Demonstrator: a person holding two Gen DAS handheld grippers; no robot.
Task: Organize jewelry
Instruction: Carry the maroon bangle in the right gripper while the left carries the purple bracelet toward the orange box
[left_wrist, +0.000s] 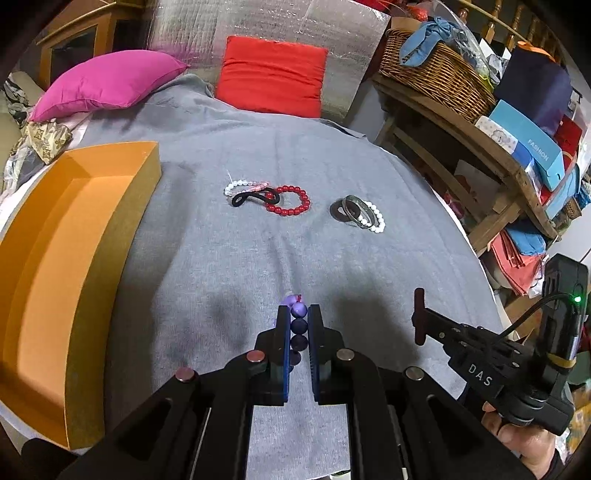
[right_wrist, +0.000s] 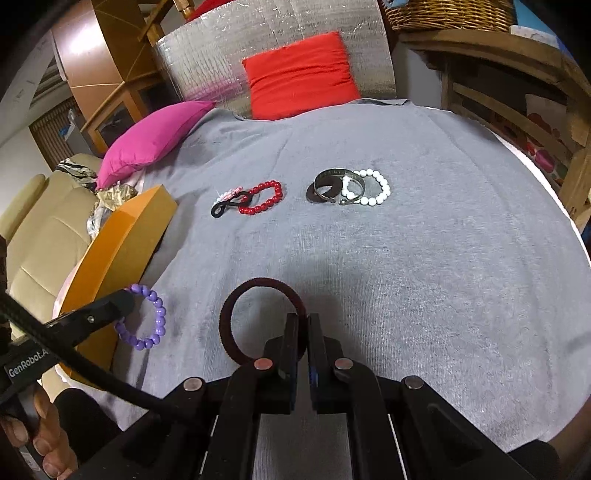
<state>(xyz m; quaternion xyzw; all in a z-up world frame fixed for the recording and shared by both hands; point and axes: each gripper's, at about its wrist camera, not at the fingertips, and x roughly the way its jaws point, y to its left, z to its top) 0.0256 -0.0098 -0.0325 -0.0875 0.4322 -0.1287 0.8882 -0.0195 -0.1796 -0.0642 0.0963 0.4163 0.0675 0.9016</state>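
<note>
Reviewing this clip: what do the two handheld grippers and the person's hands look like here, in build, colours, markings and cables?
Both grippers are black, with round silver pivot caps and blue-faced flat fingers. The right gripper carries "DAS" lettering, a green light, a black cable and a yellow band. The left gripper shows a "GenRobot" label and a braided black cable. A dark sleeve cuff shows at the right hand.

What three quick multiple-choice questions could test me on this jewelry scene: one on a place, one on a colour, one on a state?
1. The orange box sits where in the left wrist view?
A. left
B. right
C. far centre

2. What colour is the bead bracelet in the left gripper?
A. red
B. white
C. purple

3. The right gripper is:
A. open, empty
B. shut on the dark hair tie
C. holding a cushion

Answers: 1 A, the box fills the left edge. 2 C, purple beads show between the fingers. 3 B, the tie hangs pinched.
</note>
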